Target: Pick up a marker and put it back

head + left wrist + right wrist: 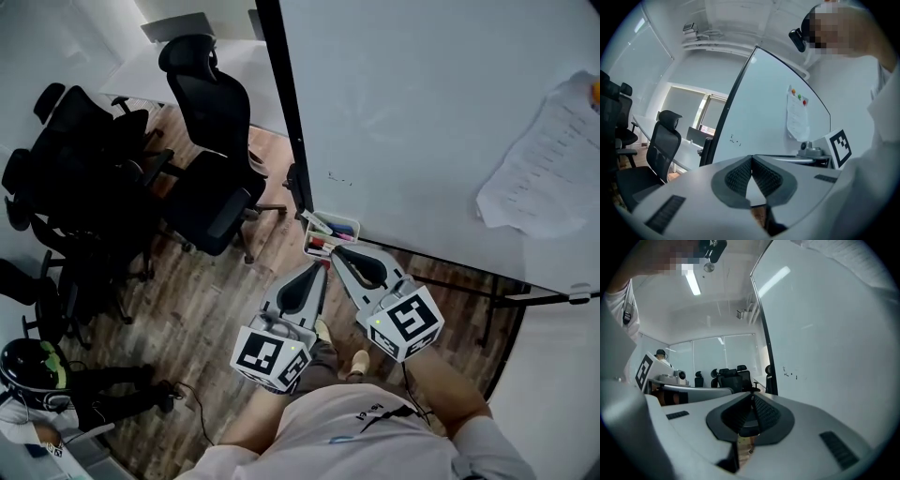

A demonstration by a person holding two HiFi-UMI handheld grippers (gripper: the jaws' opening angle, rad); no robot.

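A small clear marker tray (344, 225) hangs at the lower left corner of the whiteboard (422, 112), with several markers (318, 245) lying in it, red and dark ones among them. Both grippers point at the tray from below. My left gripper (324, 266) is shut and empty, its tip just short of the tray. My right gripper (337, 251) is also shut and empty, its tip at the tray's near edge. In the left gripper view the left gripper's (751, 158) pads meet. In the right gripper view the right gripper's (752, 394) pads touch too. The tray is hidden in both gripper views.
Black office chairs (211, 178) crowd the wood floor left of the board. A paper sheet (544, 159) hangs on the whiteboard at right. The board's stand leg (492, 295) runs along the floor at right. A person with a helmet (33, 370) sits at lower left.
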